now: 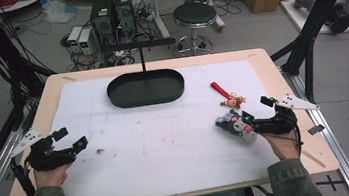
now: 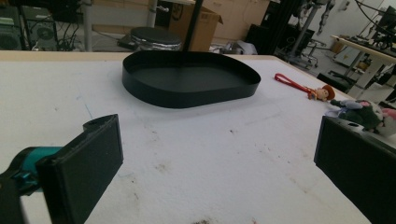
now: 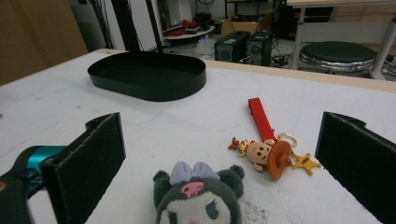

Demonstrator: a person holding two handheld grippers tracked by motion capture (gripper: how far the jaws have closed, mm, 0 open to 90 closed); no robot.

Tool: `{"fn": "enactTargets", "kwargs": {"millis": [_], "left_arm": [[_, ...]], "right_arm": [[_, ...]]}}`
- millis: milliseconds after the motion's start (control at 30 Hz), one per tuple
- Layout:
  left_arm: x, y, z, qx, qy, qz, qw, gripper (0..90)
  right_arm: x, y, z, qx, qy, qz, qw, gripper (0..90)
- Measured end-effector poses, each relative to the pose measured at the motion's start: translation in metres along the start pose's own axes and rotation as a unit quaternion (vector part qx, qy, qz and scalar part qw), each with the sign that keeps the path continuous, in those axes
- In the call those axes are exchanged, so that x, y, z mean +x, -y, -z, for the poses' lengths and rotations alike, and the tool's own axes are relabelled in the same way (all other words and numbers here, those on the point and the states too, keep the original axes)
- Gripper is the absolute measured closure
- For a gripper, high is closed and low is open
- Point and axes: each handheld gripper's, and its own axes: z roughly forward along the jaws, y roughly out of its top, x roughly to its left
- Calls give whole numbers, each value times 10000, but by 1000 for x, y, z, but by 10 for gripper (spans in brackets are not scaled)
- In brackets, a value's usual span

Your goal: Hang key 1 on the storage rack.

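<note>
- Work in hand: a plush toy (image 3: 198, 198) on the white table cover (image 1: 168, 144) is being approached by the right gripper (image 1: 256, 114); judged an early stage, nothing lifted yet.
- Plush toy: grey, with a lilac bow and a pink mark on its forehead; lies at the right near side of the table, between the right gripper's jaws.
- Keychain doll (image 3: 266, 155): small figure with an orange hat on a red strap (image 3: 259, 116); lies just beyond the plush toy, untouched.
- Black tray (image 1: 145, 88): oval, at the far middle of the table, empty; a likely destination, well apart from both toys.
- Right gripper: jaws spread wide on either side of the plush toy; the pads stand clear of it, grasping nothing.
- Left gripper (image 1: 73, 137): jaws wide apart over bare cover at the left near side, holding nothing.
- Left to do, by judgement: close on the plush toy, lift, carry.
</note>
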Motion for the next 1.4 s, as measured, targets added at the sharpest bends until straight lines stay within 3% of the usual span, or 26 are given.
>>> {"fn": "enactTargets", "kwargs": {"millis": [800, 1033, 1200, 1400], "left_arm": [[-1, 2, -5, 267, -160, -134, 9994, 18], [-2, 2, -6, 313, -172, -155, 9992, 17], [-3, 3, -8, 331, -155, -156, 9992, 18], [-3, 3, -8, 368, -173, -175, 9990, 18]], "right_arm": [[3, 1, 0, 156, 49, 65, 9998, 6], [2, -2, -3, 334, 65, -64, 9994, 6], [0, -7, -10, 634, 66, 72, 9979, 6], [-4, -13, -14, 739, 2, 100, 9972, 6]]}}
